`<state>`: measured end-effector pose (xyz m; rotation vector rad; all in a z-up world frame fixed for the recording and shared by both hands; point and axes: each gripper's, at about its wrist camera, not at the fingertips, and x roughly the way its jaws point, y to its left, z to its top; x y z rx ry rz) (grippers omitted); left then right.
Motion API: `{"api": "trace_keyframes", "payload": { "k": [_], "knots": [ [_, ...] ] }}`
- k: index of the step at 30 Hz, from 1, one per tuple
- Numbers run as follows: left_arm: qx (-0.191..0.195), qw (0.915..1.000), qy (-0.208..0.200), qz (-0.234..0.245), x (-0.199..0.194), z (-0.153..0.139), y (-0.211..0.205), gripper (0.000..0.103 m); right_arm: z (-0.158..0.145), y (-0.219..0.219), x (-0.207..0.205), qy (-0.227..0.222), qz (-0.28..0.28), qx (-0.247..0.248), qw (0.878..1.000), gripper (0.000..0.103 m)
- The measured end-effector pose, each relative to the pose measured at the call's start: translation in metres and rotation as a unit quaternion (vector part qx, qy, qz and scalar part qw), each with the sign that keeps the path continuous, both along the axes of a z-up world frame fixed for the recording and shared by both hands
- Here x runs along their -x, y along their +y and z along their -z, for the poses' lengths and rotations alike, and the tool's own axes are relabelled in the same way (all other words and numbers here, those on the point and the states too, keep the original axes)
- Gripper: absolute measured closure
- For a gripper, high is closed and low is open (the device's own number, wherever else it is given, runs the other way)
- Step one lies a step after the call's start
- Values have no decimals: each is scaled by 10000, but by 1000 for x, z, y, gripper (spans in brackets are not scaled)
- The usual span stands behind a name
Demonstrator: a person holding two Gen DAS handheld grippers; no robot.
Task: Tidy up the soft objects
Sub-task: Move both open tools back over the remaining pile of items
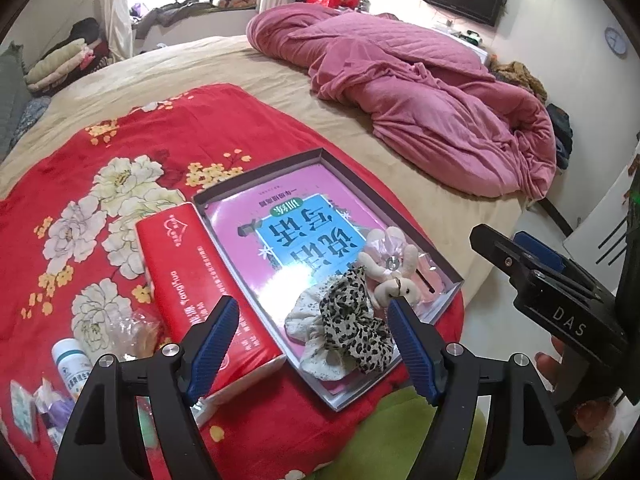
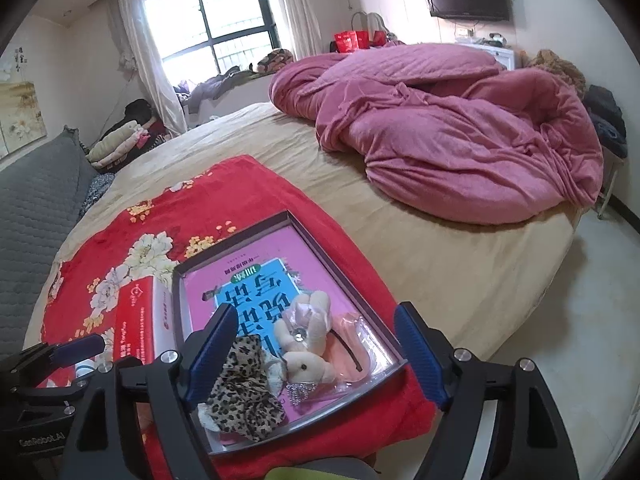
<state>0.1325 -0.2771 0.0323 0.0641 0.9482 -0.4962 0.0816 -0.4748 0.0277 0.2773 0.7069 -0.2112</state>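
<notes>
Bedroom scene: a red floral blanket (image 1: 120, 152) is spread over a tan bed (image 1: 288, 92), with a pink quilt (image 1: 420, 92) bunched at upper right. A shallow box lid (image 1: 448, 292) is seen at frame centre on the blanket, holding a pink book (image 1: 256, 232). On the book, at the lid's near end, a leopard-print scrunchie (image 1: 352, 320), a pale lace scrunchie (image 1: 300, 312) and a small plush rabbit (image 1: 392, 280) are piled touching each other. A red tissue pack (image 1: 192, 272) is laid just beside the lid's left wall; a white bottle (image 1: 68, 356) is seen at lower left. Left gripper (image 1: 314, 344) and right gripper (image 2: 316, 356) are both spread, nothing pinched, held above the pile. Judged: the soft items look sorted. If more is moved, one piece should be pinched at its bulk, clear of the lid rim, so the lid is not dragged.
</notes>
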Motion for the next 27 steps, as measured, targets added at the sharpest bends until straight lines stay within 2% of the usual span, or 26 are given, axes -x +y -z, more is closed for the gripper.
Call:
{"api": "trace_keyframes", "payload": {
  "k": [14,27],
  "knots": [
    [129,9994,-129,-306,13,-18,43,25,-26,30,9,-164,-77,302,9994,20],
    [156,9972,-217,-695,26,-27,94,25,-45,77,10,-275,-558,403,9973,20]
  ]
}}
